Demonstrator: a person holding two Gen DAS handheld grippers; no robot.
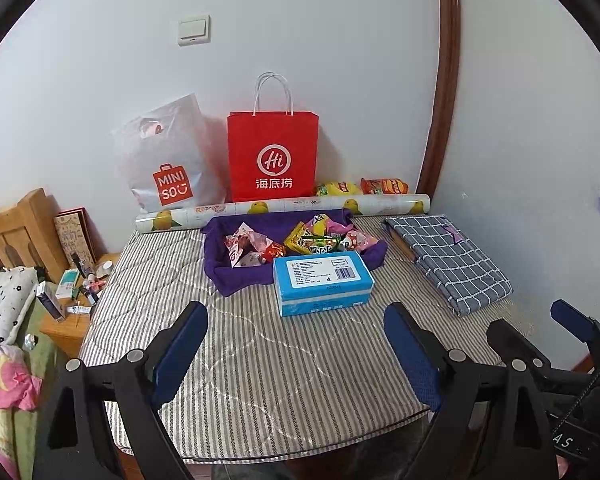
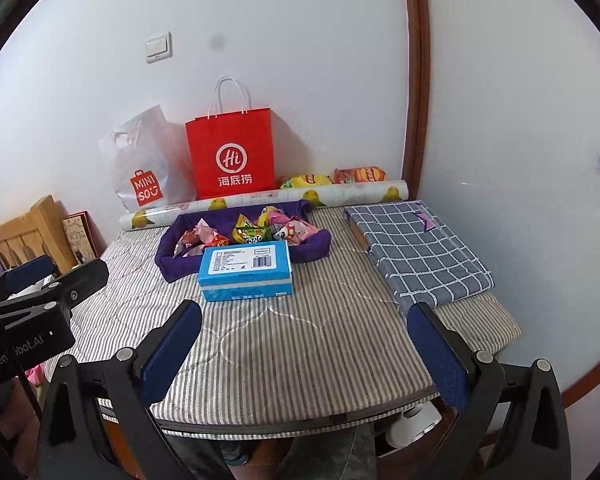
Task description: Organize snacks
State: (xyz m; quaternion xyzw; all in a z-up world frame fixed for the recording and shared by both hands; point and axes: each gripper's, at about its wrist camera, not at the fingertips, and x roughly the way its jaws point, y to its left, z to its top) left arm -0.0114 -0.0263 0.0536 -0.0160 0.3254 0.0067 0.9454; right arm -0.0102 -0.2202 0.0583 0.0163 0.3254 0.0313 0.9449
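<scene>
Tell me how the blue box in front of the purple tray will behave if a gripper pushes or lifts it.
The blue box looks rigid, with crisp edges, so it should hold shape when gripped. It lies flat on its broad face on the striped mattress, so a push would probably slide rather than tip it. The fabric may drag. Weight cannot be judged.
</scene>
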